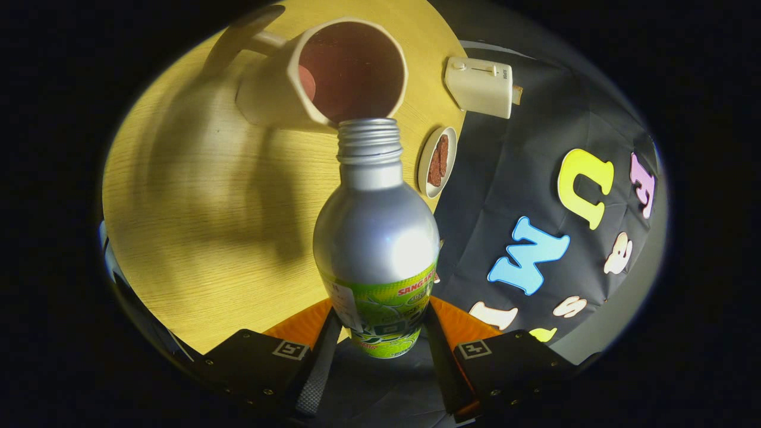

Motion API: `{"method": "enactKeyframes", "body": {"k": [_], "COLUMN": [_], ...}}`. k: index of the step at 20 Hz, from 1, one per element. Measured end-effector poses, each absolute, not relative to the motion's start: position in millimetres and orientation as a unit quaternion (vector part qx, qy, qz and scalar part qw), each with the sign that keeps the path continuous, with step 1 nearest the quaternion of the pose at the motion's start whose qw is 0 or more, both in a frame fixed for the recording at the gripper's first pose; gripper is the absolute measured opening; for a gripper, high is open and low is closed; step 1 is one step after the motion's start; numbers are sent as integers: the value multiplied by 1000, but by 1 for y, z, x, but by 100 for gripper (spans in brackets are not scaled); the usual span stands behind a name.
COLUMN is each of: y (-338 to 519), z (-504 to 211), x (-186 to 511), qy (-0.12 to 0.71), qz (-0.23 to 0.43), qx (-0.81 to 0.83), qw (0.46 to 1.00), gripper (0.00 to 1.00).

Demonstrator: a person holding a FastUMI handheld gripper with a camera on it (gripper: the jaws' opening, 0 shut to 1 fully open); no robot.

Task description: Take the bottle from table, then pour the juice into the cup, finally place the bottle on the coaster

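The bottle [376, 238] label reads "SANGARIA". The tool [378, 345] clamps the bottle's lower body between both fingers, its uncapped mouth at the rim of the cup [324, 77] on the bench [196, 238].

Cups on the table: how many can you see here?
1. The cup sits on the table just beyond the mouth of the bottle the gripper holds; others may be hidden behind the bottle.
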State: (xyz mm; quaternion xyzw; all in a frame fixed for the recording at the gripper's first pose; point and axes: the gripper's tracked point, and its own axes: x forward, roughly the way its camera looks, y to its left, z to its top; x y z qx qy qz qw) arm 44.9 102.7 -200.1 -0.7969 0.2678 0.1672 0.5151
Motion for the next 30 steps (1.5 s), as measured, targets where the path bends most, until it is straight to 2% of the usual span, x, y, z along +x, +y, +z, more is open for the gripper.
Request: {"method": "enactKeyframes", "body": {"k": [30], "y": [115], "z": [-192], "x": [49], "qy": [263], "qz": [178], "qx": [-822], "qw": [472], "gripper": [76]}}
